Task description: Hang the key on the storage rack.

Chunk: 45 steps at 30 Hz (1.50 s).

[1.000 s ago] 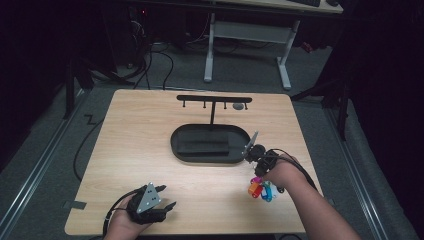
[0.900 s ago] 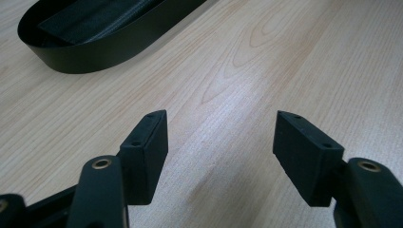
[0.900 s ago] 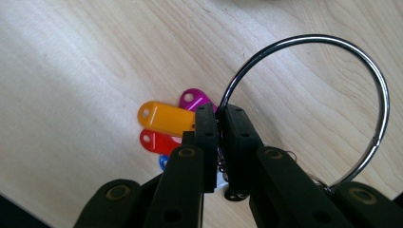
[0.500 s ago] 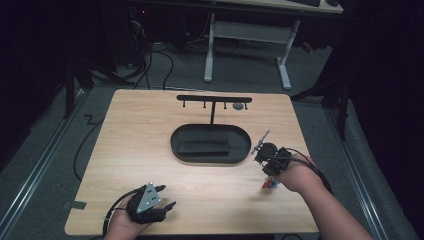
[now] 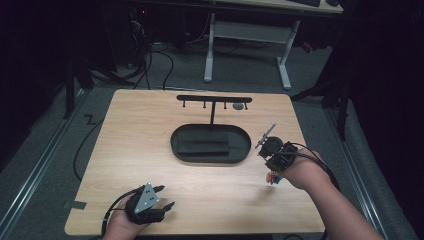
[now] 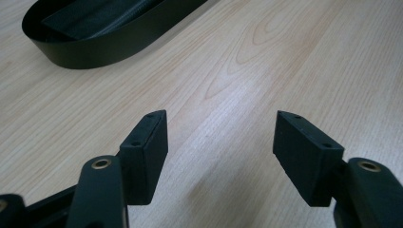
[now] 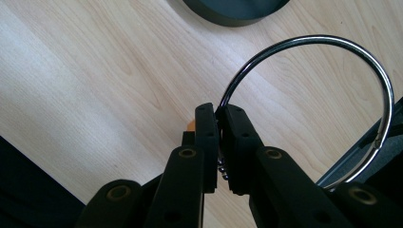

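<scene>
My right gripper [image 5: 268, 145] hangs over the table's right side, shut on a large metal ring [image 5: 265, 135]. In the right gripper view its jaws [image 7: 219, 111] pinch the chrome ring [image 7: 311, 37], which loops up and to the right. A bunch of small coloured pieces [image 5: 271, 177] dangles below the hand, and an orange bit [image 7: 191, 126] peeks out under the jaws. The left gripper [image 5: 166, 196] rests at the table's front left, open, with bare wood between its jaws [image 6: 221, 137].
A black oval tray [image 5: 175, 142] lies mid-table, with a dark pad inside; its wall [image 6: 95, 50] also shows in the left gripper view. Behind it stands a black T-shaped rack with small hooks [image 5: 214, 99]. The table edge runs close to the right hand.
The right gripper has risen and shifted a little right, lifting the ring and its coloured pieces off the table. The left gripper has stayed put.
</scene>
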Tool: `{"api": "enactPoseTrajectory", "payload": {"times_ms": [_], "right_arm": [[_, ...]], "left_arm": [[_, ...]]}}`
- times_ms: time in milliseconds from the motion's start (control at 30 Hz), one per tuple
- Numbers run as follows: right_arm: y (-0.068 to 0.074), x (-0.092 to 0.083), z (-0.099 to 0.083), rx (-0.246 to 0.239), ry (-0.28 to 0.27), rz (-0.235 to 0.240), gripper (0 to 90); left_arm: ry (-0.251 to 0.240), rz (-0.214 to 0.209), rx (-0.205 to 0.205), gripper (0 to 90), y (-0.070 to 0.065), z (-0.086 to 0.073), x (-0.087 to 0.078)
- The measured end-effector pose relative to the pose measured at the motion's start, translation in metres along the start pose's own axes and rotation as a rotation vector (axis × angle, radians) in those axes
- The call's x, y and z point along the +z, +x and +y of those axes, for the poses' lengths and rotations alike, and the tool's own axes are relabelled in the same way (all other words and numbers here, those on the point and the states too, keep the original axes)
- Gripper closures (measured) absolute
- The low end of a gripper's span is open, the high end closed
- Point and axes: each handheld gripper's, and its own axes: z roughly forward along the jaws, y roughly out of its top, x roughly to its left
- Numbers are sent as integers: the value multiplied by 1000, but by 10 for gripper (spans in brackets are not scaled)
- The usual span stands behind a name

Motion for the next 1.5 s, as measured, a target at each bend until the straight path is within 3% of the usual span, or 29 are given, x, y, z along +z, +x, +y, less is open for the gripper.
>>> {"api": "enactPoseTrajectory", "payload": {"times_ms": [200,500,767,900,1133,1500], "right_arm": [[0,-3,5,-7,-6,-6,861],[0,-6,14,-12,-15,-6,860],[-7,-5,22,-10,-20,12,861],[-12,-4,34,-1,-40,59,860],[-23,-7,55,4,-48,90,860],[-37,-11,92,0,-50,58,860]], "left_arm": [[-16,12,-20,369,3,0,-5],[-7,7,-7,367,1,-1,-5],[-9,36,-28,360,3,-5,-11],[-19,49,-62,362,9,-8,-17],[-11,51,-60,362,9,-10,-18],[-20,47,-69,361,12,-11,-19]]}}
